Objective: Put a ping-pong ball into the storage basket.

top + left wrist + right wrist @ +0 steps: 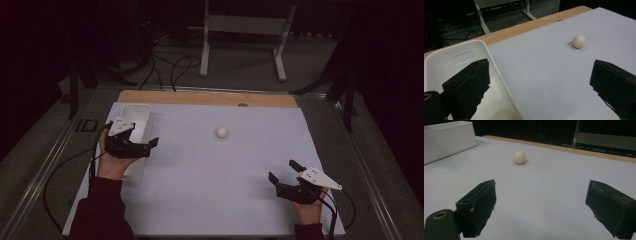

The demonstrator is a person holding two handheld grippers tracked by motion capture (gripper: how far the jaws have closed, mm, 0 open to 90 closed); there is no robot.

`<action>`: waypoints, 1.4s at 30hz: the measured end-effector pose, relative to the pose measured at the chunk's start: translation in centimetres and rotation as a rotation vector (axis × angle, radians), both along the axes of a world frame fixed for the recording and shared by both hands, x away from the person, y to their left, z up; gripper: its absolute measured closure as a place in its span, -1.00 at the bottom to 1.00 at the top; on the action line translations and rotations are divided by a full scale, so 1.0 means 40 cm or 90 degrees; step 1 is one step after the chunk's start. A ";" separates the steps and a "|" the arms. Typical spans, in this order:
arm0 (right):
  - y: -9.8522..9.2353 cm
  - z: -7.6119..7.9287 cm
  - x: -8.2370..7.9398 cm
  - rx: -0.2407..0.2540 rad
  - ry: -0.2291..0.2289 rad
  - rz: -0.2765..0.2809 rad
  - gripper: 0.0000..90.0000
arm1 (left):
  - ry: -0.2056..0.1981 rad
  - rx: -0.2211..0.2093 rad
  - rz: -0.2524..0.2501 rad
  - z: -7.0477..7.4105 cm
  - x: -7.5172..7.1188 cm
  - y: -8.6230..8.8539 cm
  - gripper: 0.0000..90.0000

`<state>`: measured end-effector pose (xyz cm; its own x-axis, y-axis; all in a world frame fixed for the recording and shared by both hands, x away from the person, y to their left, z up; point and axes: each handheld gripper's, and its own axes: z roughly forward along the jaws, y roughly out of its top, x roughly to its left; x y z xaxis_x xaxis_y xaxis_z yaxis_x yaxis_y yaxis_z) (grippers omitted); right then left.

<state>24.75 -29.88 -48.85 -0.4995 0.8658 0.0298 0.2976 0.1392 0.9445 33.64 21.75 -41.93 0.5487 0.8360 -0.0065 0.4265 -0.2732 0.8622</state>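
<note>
We see the left gripper [143, 138] with jaws spread, empty, over the right edge of the white bin [142, 114] at far left. The right gripper [283, 171], also spread and empty, sits near right. The white ball [221, 132] rests on the white table sheet [210, 190] between them, farther off.

We count one white ball [221, 132] ahead of both grippers. One white bin [136, 120] sits under our left gripper [142, 140].
</note>
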 end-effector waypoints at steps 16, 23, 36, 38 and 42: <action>-0.006 0.001 -0.003 0.007 -0.001 -0.006 -0.80 | 0.005 0.005 -0.026 -0.010 0.003 -0.048 -0.92; -0.005 0.000 -0.005 0.007 -0.002 -0.005 -0.80 | 0.007 0.002 -0.038 -0.012 0.006 -0.067 -0.93; -0.009 0.000 -0.009 0.013 -0.002 -0.010 -0.80 | 0.013 0.004 -0.054 -0.007 0.008 -0.121 -0.97; -0.009 0.000 -0.009 0.013 -0.001 -0.010 -0.80 | 0.013 0.000 -0.059 -0.006 0.008 -0.131 -0.98; -0.009 0.000 -0.009 0.012 -0.001 -0.010 -0.80 | 0.012 -0.001 -0.065 -0.004 0.010 -0.150 -0.99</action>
<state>24.39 -30.26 -48.84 -0.4856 0.8730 0.0460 0.2985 0.1161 0.9473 34.05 15.75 -42.08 0.6310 0.7756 -0.0194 0.4128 -0.3144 0.8548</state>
